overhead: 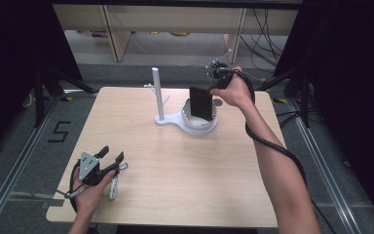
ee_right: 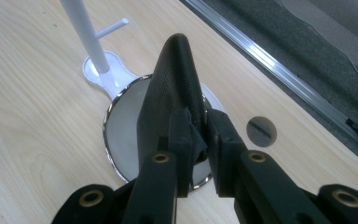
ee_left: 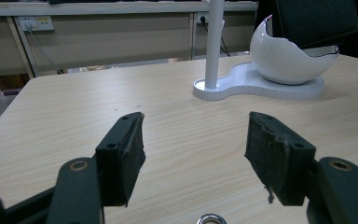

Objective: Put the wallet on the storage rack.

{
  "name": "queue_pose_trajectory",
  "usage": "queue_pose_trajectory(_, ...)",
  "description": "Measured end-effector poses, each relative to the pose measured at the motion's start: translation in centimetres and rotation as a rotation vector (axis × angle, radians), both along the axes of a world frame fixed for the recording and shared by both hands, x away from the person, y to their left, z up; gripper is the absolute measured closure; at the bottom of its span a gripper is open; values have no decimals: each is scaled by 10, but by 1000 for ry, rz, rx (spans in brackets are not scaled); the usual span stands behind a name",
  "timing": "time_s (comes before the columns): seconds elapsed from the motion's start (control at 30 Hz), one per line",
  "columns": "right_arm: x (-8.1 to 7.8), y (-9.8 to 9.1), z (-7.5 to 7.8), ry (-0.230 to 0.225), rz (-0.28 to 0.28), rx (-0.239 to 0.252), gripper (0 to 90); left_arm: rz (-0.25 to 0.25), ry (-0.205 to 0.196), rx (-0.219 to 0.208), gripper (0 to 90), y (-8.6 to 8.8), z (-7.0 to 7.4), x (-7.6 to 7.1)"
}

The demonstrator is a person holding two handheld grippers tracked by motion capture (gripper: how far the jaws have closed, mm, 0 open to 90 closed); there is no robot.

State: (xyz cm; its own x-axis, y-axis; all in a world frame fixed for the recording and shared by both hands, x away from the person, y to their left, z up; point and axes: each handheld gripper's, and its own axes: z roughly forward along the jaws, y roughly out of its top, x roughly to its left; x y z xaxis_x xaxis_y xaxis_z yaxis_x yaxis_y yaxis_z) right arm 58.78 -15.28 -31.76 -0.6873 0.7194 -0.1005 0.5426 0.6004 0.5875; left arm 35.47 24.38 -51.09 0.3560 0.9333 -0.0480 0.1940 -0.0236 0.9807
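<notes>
Black wallet [overhead: 201, 102], textured like leather, standing on edge in the white bowl [overhead: 199, 123] of a white stand [overhead: 173, 121], its lower end sinking inside the chrome-edged rim, no brand or lettering readable on it. Being pinched near its upper corner between the pads of the right gripper [overhead: 217, 78], jaws closing tight on the wallet's [ee_right: 172, 93] thin edge in the right gripper view, bowl [ee_right: 121, 135] lying directly beneath. Rising just beside the bowl, a slim white post [overhead: 157, 92] with a short side peg, sharing the same base. Sitting near the far right edge of the light wooden table [overhead: 175, 165], a round grey cable hole [ee_right: 261, 131] showing just beyond the gripper. Resting well apart at the near left corner, the left gripper [overhead: 111, 157], jaws standing wide with nothing between the pads [ee_left: 133, 154], a small metal ring [ee_left: 211, 219] lying just below. Reading "5" in black tape on the floor [overhead: 59, 131] left of the table.
</notes>
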Motion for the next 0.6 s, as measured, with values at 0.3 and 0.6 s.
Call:
queue_pose_trajectory(0.3, 2, 4, -7, -16, 1, -4, 818, -1, 0, -1, 362, 0, 0, 0)
queue_pose_trajectory(0.6, 3, 1, -13, -49, 3, 1, 816, -3, 5, 2, 362, -1, 0, 0)
